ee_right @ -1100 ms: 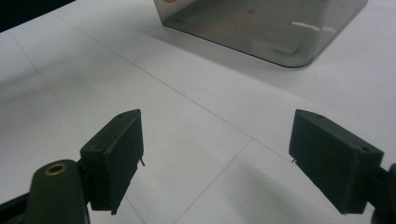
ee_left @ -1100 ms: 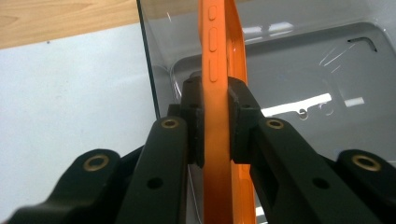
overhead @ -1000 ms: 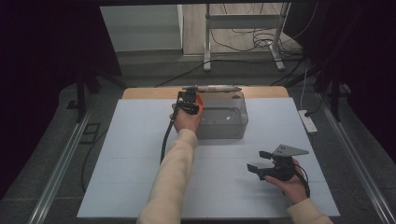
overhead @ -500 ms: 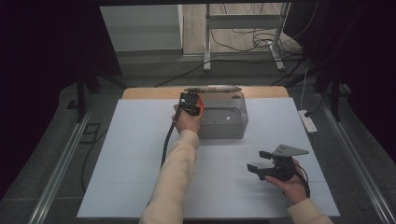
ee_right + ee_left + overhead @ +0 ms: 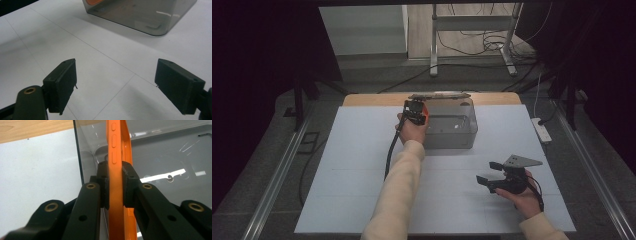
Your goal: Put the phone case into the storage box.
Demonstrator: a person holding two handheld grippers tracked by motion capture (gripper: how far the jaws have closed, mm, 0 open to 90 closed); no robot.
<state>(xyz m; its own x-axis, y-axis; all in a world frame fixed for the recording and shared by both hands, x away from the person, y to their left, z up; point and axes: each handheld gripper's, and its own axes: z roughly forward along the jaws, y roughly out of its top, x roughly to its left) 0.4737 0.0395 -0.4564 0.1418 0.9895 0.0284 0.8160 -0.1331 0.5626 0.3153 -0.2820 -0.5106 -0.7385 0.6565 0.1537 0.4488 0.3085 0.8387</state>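
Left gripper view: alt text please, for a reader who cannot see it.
The left gripper is shut on the edge of an orange phone case, held upright over a clear plastic box. The box stands on a white table.

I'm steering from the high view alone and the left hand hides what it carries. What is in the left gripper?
Observer: The left gripper is shut on an orange phone case, held edge-on; the left gripper view shows side buttons along that edge.
Operator: Where is the case relative to the box?
Observer: It is over the open smoky clear box, just inside its left wall.
Operator: Is anything in the box yet?
Observer: The left gripper view shows a bare box floor with only reflections.
Operator: And the right gripper?
Observer: The right gripper is open, fingers wide apart over the white table, nothing between them.
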